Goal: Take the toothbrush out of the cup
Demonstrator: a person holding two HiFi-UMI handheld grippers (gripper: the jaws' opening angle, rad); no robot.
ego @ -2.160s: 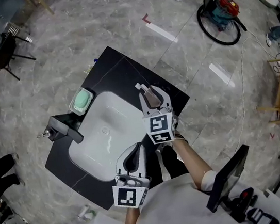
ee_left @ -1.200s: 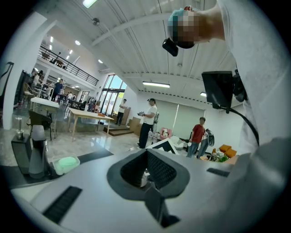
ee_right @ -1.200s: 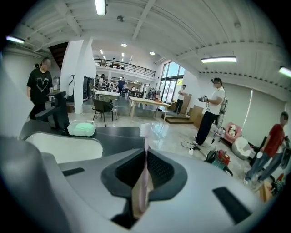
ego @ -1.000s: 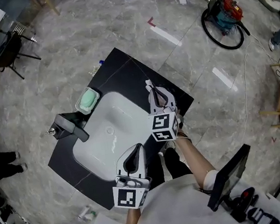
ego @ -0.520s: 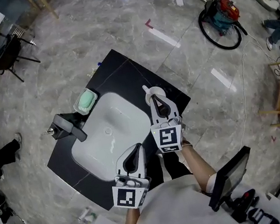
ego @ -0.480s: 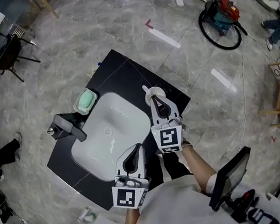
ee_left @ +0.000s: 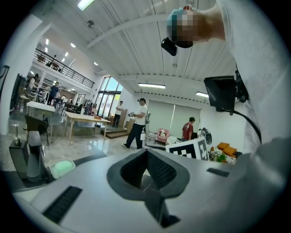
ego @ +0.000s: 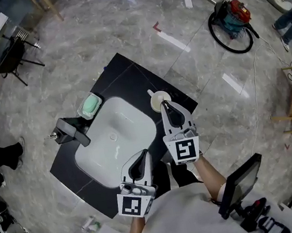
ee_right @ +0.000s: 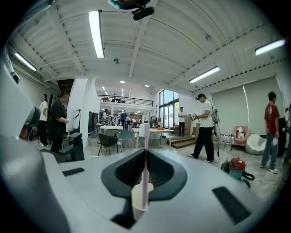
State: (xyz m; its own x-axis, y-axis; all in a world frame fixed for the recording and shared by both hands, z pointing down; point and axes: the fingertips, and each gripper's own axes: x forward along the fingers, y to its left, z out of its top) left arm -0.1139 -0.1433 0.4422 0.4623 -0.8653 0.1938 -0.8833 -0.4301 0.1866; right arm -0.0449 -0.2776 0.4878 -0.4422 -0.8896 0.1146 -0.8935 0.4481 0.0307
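right gripper point(ego: 164, 105) pinches the upright pink toothbrush point(ee_right: 145, 177), white cup point(ego: 156, 101) just below.

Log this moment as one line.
right gripper: jaws shut on toothbrush | toothbrush: upright, lower end in cup | left gripper: jaws shut, empty

Cup point(ee_right: 138, 196) lower part hidden behind right jaws

Glossy sink point(ego: 120, 122), matt countertop point(ego: 123, 73) — smooth cup point(ee_right: 136, 202)
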